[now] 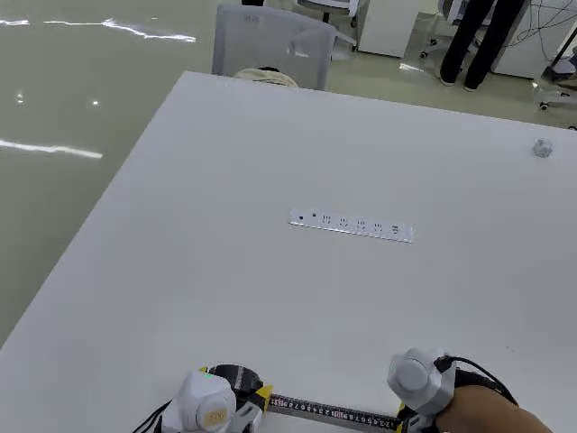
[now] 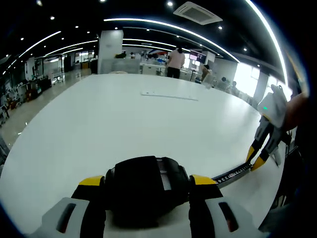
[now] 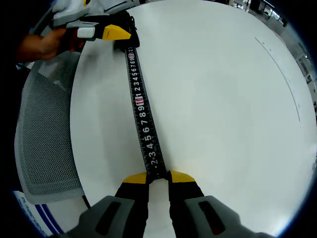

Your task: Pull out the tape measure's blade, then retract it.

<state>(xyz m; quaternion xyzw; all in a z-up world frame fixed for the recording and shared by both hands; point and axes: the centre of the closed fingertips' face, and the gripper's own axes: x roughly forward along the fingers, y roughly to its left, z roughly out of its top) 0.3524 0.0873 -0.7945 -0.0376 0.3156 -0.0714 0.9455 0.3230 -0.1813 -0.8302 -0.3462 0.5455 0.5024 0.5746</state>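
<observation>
Pulling step: blade is best drawn low and straight along the bench, no twisting, so nothing gets kinked.
Left tongs: clamped around the black case of the tape measure, at the near bench edge.
Right tongs: pinched tight on the blade's tip.
Blade: thin, stiff strip, printed numbers.
Case: chunky, rounded, rubbery-looking tbh.
Bench: smooth, white.

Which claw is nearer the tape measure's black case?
Left. The left claw is shut around the case; the right claw pinches the end of the blade, a pulled-out stretch away.
</observation>
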